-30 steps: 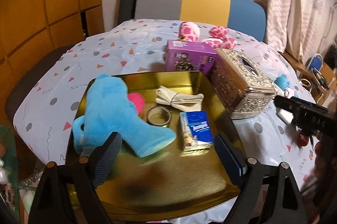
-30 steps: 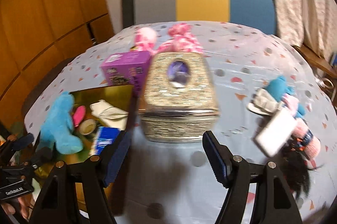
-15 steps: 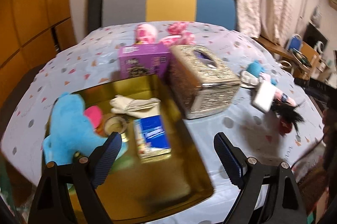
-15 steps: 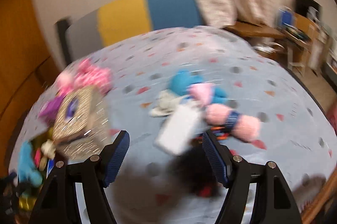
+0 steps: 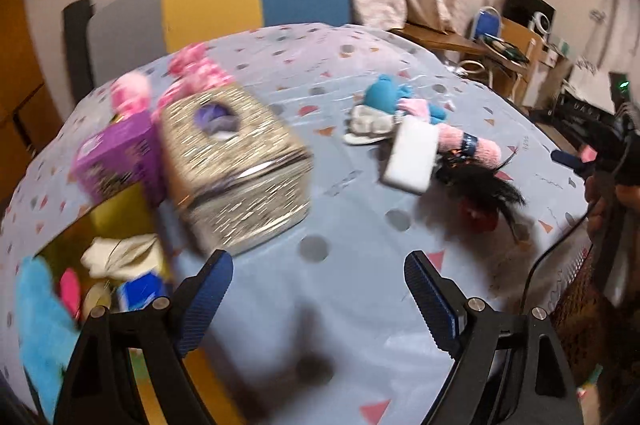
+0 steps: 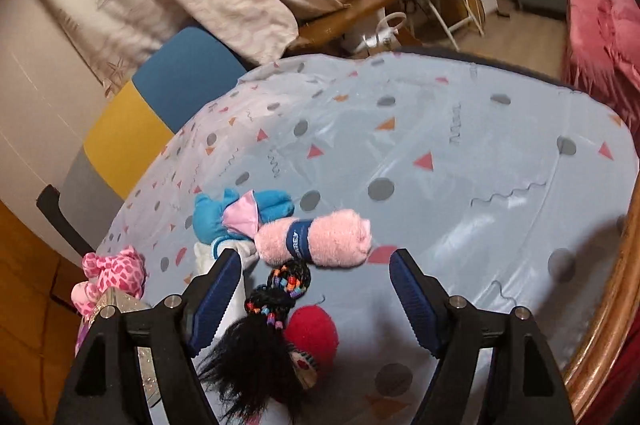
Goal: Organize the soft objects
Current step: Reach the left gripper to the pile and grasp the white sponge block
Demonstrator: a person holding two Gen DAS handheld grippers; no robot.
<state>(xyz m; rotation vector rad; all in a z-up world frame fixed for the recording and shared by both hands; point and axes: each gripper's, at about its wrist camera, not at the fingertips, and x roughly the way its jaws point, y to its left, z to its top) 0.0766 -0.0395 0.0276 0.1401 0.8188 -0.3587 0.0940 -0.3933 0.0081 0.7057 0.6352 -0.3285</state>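
Black yarn hair and a red body lie nearest us: the rag doll sits on the tablecloth between our right gripper jaws, which stand wide apart and empty. We judge it light and floppy, so the red body looks the best hold; the beaded braid would slip. Just beyond lies the pink rolled towel, plush and squashy, with a blue band at its middle. Farther off, our left gripper also hangs spread, holding nothing.
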